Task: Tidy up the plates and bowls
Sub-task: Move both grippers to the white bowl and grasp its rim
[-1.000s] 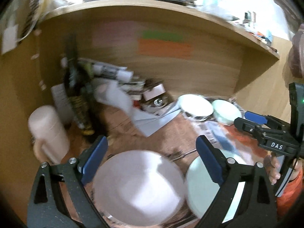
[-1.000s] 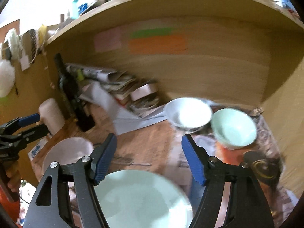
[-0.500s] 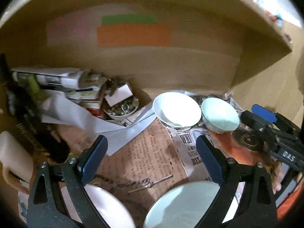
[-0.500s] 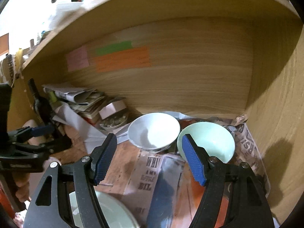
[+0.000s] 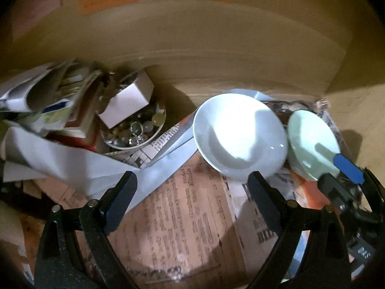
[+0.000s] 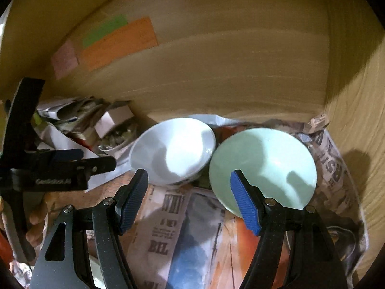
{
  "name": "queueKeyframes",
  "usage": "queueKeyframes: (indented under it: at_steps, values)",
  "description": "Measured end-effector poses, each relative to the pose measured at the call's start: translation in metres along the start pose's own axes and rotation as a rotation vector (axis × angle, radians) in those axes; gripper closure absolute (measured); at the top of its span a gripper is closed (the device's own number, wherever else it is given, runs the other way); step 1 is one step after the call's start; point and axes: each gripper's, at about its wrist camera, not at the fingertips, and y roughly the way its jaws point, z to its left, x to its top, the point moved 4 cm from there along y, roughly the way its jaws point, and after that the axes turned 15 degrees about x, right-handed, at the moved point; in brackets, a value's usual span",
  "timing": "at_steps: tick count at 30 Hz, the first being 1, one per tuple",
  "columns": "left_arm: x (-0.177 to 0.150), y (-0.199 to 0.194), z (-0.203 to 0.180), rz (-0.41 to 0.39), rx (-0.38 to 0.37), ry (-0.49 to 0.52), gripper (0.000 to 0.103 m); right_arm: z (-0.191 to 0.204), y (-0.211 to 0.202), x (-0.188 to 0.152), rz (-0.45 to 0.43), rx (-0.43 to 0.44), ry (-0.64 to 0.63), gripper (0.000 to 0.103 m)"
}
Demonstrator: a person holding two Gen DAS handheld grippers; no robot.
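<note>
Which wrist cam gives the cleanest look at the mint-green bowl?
Right wrist. The mint-green bowl sits large and nearly whole there, with only the near rim cut by a finger of the right claw. In the left wrist view the bowl is small, foreshortened near the right edge, partly behind the other claw.

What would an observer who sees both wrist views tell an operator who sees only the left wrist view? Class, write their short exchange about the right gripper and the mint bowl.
Operator: I see just one blue pad of the right gripper beside the mint bowl. Are its jaws open?
Observer: Yes. The right wrist view shows both pads well apart, with nothing between them.
Operator: Is anything stuck above the orange note on the back wall?
Observer: A green note lies along its upper edge, out of frame in your view.
</note>
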Motion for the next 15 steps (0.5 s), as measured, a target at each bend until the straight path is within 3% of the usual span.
queueKeyframes:
  at_steps: [11, 15]
  values:
    - [0.008, 0.049, -0.024, 0.083, -0.038, 0.076, 0.049, -0.017, 0.014, -0.003, 0.034, 0.014, 0.053, 0.035]
    - [0.008, 0.058, -0.034, 0.108, -0.088, 0.117, 0.073, -0.018, 0.014, -0.003, 0.035, 0.016, 0.056, 0.035]
